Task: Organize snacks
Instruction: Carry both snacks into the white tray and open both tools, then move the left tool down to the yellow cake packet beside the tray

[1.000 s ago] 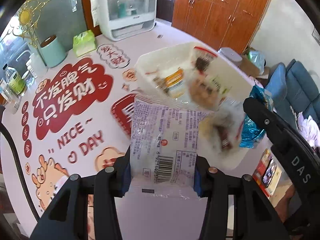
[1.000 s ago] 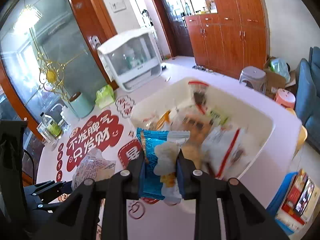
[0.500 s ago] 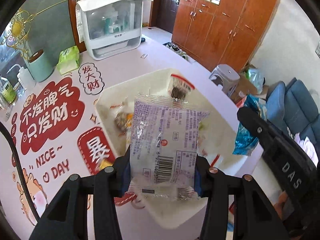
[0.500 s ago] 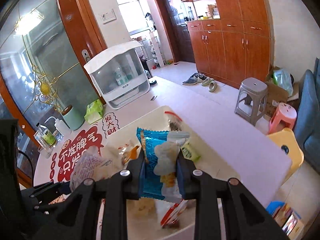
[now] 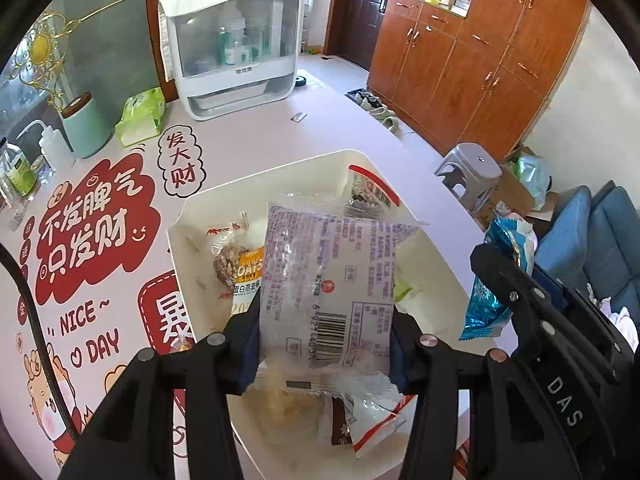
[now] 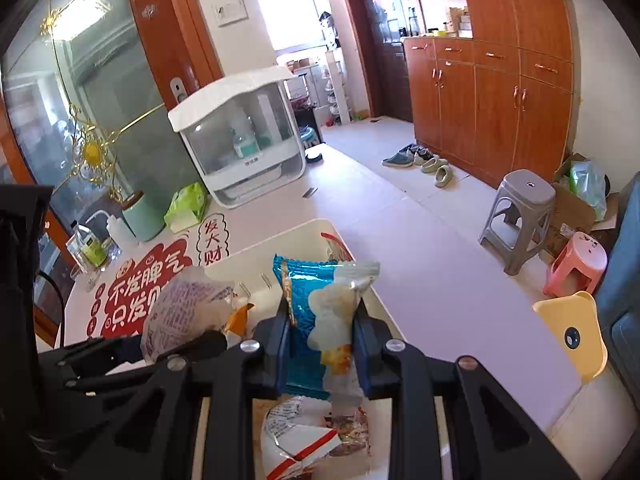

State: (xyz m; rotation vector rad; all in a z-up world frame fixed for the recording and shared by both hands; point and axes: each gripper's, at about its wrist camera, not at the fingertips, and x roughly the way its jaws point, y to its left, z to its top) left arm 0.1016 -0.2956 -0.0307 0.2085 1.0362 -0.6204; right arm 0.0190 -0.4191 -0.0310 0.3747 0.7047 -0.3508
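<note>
While the left wrist view is looking down over the white bin (image 5: 182,240), the left gripper (image 5: 324,340) is pinching a clear purple-printed packet (image 5: 328,276) by its two long edges. Its long axis is running from 6 toward 12 o'clock, barcode end at 6, and the crinkled far seal is pointing away from the camera above the bin. Inside the bin, an oats packet (image 5: 248,276) is lying at 9 o'clock of the held one, and a red-edged wrapper (image 5: 370,192) is leaning at 1 o'clock. At 3 o'clock the right gripper's blue packet (image 5: 486,304) is showing.

Through the right wrist view, the right gripper (image 6: 322,344) is squeezing the blue packet (image 6: 308,320), which is standing upright, its long axis 6 to 12 and its serrated top at 12, over the bin's near end. The purple-printed packet (image 6: 180,312) is hanging at 9 o'clock. A red-striped wrapper (image 6: 304,436) is lying below at 6.
</note>
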